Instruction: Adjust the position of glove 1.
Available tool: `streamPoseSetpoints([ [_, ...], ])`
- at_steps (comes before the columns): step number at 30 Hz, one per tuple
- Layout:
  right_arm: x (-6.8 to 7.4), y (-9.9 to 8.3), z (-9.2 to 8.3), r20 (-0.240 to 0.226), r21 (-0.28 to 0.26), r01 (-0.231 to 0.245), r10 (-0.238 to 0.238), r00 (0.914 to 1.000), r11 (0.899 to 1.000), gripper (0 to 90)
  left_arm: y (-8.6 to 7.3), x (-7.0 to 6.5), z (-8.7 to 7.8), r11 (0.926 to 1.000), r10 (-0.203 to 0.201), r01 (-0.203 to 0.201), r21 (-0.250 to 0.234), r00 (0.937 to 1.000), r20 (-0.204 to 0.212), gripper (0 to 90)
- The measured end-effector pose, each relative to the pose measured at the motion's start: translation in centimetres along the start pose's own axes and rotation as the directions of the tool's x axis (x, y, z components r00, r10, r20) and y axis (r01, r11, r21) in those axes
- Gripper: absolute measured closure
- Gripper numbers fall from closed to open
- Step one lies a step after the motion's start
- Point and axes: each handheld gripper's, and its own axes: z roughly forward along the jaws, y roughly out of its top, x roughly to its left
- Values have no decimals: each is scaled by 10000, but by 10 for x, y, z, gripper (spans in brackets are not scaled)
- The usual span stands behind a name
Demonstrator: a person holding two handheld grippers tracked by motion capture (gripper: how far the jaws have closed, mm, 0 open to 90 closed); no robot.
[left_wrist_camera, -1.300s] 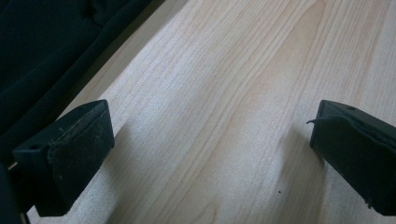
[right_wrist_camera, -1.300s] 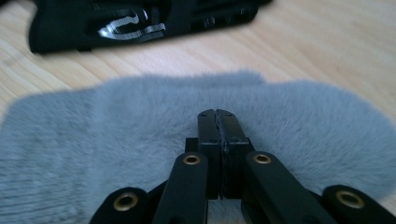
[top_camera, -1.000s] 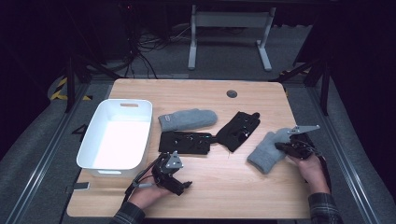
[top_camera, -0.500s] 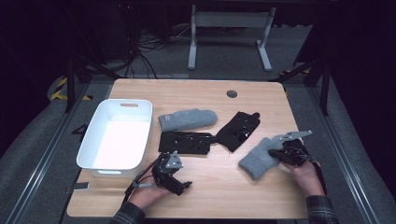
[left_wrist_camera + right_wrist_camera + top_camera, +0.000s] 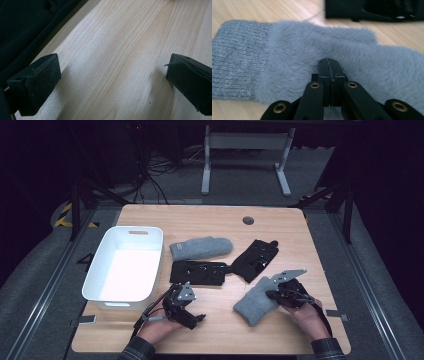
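Note:
A fuzzy grey mitten (image 5: 252,302) lies on the wooden table (image 5: 210,220) at the front right. My right gripper (image 5: 274,294) is shut on its fingertip end. In the right gripper view the jaws (image 5: 328,63) meet on the mitten's (image 5: 287,47) pile, with the ribbed cuff at the left. A second grey mitten (image 5: 201,247) lies mid-table. Two black gloves (image 5: 197,272) (image 5: 256,260) lie between the mittens. My left gripper (image 5: 194,316) rests at the front left. Its jaws (image 5: 112,77) stand open over bare wood.
A white bin (image 5: 102,295) stands at the table's left side, with nothing in it. A black glove (image 5: 372,8) lies just beyond the held mitten. Dark fabric (image 5: 25,25) shows past the table edge in the left gripper view. A round grommet (image 5: 248,220) sits near the far edge.
My right gripper has moved left across the table, dragging the grey mitten with it. The left gripper has stayed where it was.

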Motion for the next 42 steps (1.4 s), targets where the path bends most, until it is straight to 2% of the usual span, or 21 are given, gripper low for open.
streamPoseSetpoints([
  [6, 18, 7, 5, -292, 91, 316, -313, 9991, 9995, 900, 0, 0, 0, 10000, 3, -3, 1, 10000, -14, 3],
  [10, 21, 9, 4, -420, -44, 419, -420, 9982, 9991, 900, 0, 0, 0, 10000, -2, 2, 0, 10000, -16, 3],
  [11, 18, 10, -2, -512, -363, 412, -431, 9978, 9985, 900, 0, 0, 0, 10000, -6, 6, 0, 10000, -14, 3],
  [14, 6, 13, -11, -265, -880, 297, -321, 9991, 9957, 900, 0, 0, 0, 10000, 0, 0, 6, 10000, -14, 3],
  [18, -25, 19, -14, 79, -1201, 9, 0, 10000, 9928, 900, 0, 0, 0, 10000, -4, 4, 2, 10000, -15, 3],
  [22, -47, 22, -3, 187, -1058, -237, 258, 9995, 9941, 900, 0, 0, 0, 10000, -4, 4, 4, 10000, -14, 3],
  [26, -59, 21, 10, 254, -607, -366, 382, 9989, 9975, 900, 0, 0, 0, 10000, -8, 8, 2, 10000, -23, 3],
  [30, -57, 14, 7, 255, -454, -417, 429, 9988, 9981, 900, 0, 0, 0, 10000, -24, 24, 8, 10000, -21, 3],
  [35, -43, -3, -3, 252, -290, -450, 457, 9986, 9986, 900, 0, 0, 0, 10000, -28, 28, 10, 10000, -23, 3],
  [42, -29, -13, -11, 210, -275, -397, 403, 9990, 9988, 900, 0, -1, 0, 10000, -24, 24, 11, 10000, -38, 3],
])
